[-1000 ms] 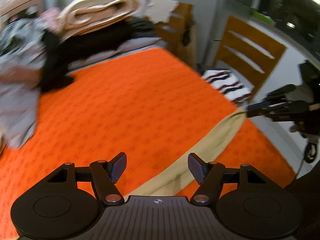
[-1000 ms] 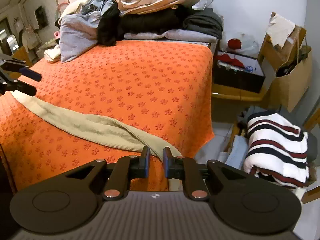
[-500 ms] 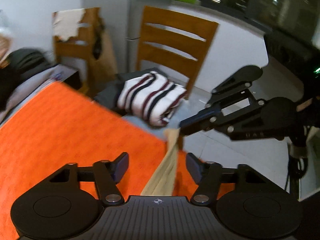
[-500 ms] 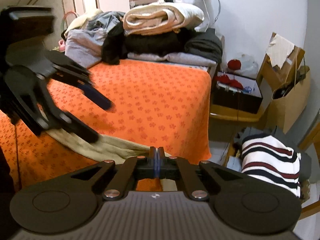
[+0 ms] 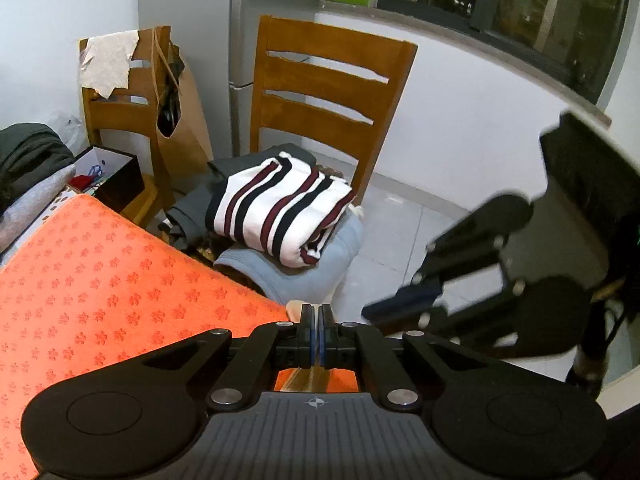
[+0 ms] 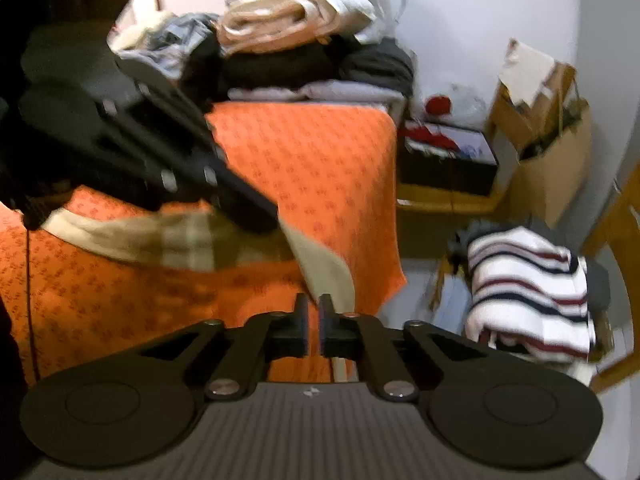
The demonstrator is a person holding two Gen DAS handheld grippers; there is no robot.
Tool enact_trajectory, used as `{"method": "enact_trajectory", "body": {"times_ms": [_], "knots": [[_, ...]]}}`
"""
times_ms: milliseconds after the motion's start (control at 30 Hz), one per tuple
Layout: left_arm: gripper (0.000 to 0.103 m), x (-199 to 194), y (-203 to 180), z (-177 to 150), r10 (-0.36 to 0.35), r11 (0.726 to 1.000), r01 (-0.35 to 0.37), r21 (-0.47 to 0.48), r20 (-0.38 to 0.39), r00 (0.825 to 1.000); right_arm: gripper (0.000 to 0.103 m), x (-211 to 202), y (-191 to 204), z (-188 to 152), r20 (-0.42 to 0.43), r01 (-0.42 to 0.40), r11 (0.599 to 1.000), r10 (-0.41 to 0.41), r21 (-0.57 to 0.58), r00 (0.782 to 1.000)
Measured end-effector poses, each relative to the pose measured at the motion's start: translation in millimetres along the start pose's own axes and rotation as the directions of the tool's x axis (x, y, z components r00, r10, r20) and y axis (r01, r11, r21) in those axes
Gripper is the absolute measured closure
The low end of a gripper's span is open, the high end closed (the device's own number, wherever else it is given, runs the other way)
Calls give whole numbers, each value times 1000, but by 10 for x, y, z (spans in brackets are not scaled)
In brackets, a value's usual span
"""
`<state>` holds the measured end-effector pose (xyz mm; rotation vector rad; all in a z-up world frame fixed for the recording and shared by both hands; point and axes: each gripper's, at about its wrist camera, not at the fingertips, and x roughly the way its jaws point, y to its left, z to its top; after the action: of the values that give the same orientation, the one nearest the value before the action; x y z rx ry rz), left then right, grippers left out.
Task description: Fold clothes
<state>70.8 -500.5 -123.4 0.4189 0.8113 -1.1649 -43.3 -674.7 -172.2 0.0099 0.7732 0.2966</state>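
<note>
A long beige cloth [image 6: 176, 240] lies across the orange bedspread [image 5: 100, 300] near the bed's corner. My left gripper [image 5: 318, 332] is shut on one end of it, and beige fabric [image 5: 308, 380] shows under its fingers. In the right wrist view the left gripper [image 6: 256, 216] is blurred and holds the cloth up. My right gripper [image 6: 313, 320] sits just below, with its jaws opening. Orange shows through the narrow gap, and the cloth hangs behind its right finger. From the left wrist view the right gripper [image 5: 384, 314] is off to the right with no cloth on it.
A folded striped top [image 5: 280, 208] lies on grey-blue clothes on a wooden chair [image 5: 332, 80] beside the bed corner. Piled clothes and blankets [image 6: 296, 40] fill the bed's far end. A black box [image 6: 448, 160] and a paper bag [image 6: 552, 168] stand by the wall.
My left gripper swung right across the bed to the corner and shut on the beige cloth beside the right gripper. The right gripper's jaws closed fully, then parted slightly.
</note>
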Motion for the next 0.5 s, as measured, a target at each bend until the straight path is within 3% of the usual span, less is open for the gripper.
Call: {"method": "enact_trajectory", "body": {"times_ms": [133, 333, 400, 467, 500], "knots": [[99, -87, -47, 72, -17, 1000, 18, -11, 26, 1000, 81, 61, 32, -46, 21, 15, 999, -16, 38, 1000], [99, -214, -95, 121, -33, 999, 35, -29, 58, 998, 82, 225, -13, 3, 46, 48, 997, -51, 56, 998], [99, -247, -94, 130, -39, 999, 41, -36, 65, 997, 84, 264, -37, -23, 37, 70, 996, -72, 52, 997], [99, -269, -93, 130, -48, 998, 51, -44, 65, 997, 97, 257, -59, -52, 27, 84, 995, -85, 49, 996], [99, -274, -91, 128, -56, 997, 59, -49, 62, 996, 98, 228, -65, -72, 22, 91, 995, -92, 42, 996]]}}
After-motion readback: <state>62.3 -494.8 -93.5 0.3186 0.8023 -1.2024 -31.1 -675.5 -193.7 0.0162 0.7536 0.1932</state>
